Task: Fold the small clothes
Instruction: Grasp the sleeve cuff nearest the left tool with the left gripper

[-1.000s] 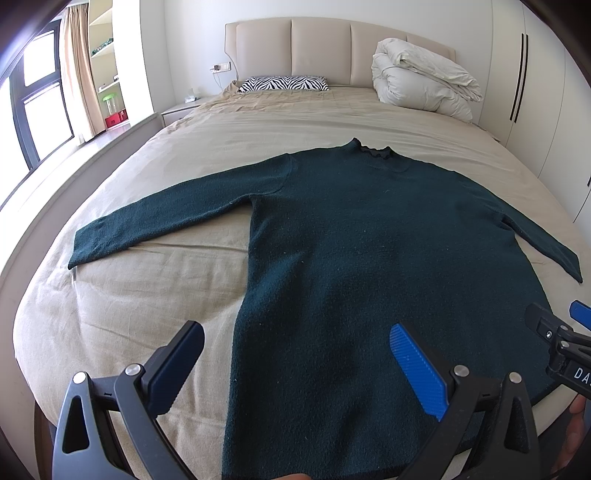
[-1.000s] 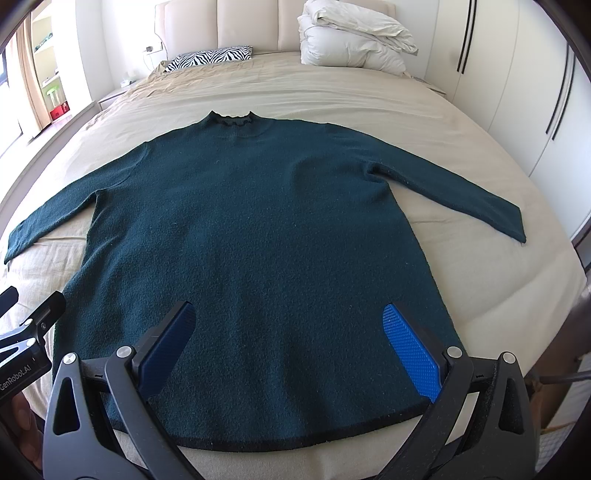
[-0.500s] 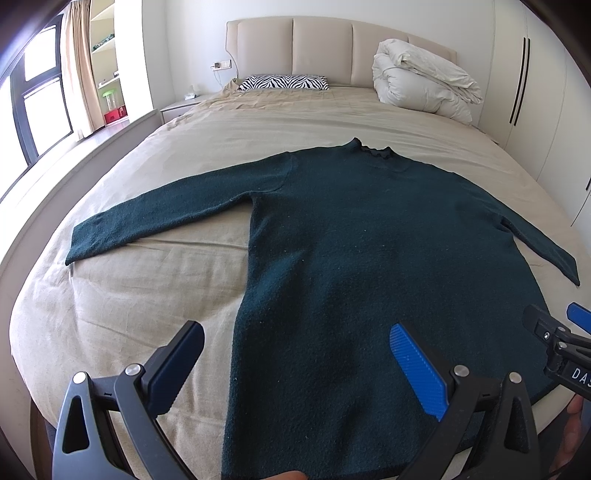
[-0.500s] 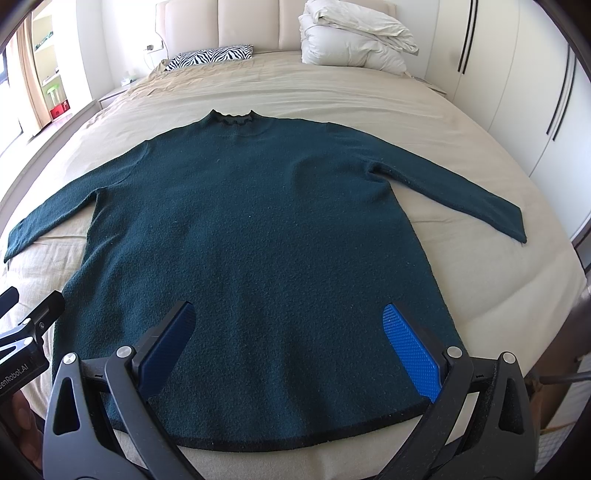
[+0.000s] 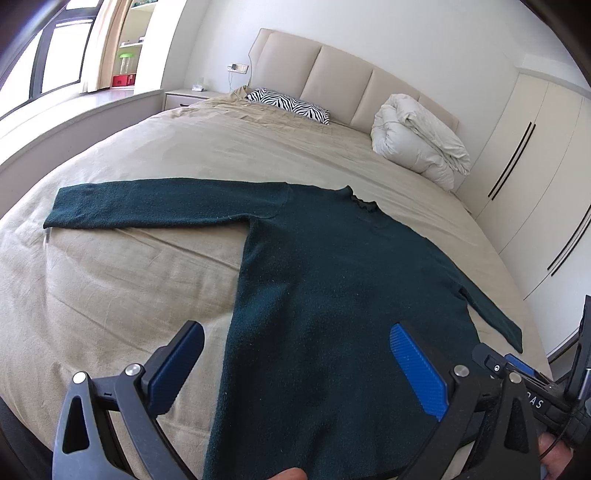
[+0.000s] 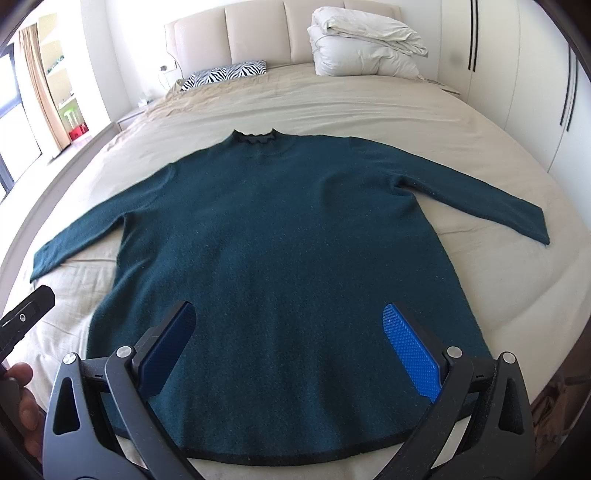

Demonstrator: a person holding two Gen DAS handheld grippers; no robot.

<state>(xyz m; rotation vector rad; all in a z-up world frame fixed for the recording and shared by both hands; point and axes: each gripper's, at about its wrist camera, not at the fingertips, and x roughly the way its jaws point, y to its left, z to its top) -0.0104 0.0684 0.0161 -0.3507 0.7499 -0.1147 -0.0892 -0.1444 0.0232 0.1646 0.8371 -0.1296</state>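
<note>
A window (image 5: 55, 62) and curtain (image 5: 107, 40) occupy the far left of the room, with a shelf niche holding a red box (image 5: 123, 79) beside them. The left gripper (image 5: 295, 373) is spread wide with nothing between its blue pads; it hangs over the near left part of the bed (image 5: 110, 288), its left pad above bare sheet and its right pad above knit. The task item, a dark teal sweater (image 6: 280, 243), lies flat and face up on the beige sheet, collar (image 6: 256, 137) pointing to the far headboard (image 6: 255, 33), hem (image 6: 295, 456) at the near edge. Its left sleeve (image 5: 155, 206) extends straight out to the left and lies smooth; its right sleeve (image 6: 480, 206) angles out to the right and slightly nearer, cuff resting on the sheet. The right gripper (image 6: 288, 339) is likewise opened wide and empty, positioned above the lower body of the sweater near the hem, both pads over the fabric; contact with the fabric cannot be confirmed. Part of the left tool and fingers of the hand (image 6: 22, 402) holding it show at the near left edge of the right wrist view. At the far end of the bed sit a zebra-print pillow (image 6: 225, 74) on the left and a folded white duvet (image 6: 362, 48) on the right. White wardrobe doors (image 5: 535, 177) with dark vertical handles line the right wall.
</note>
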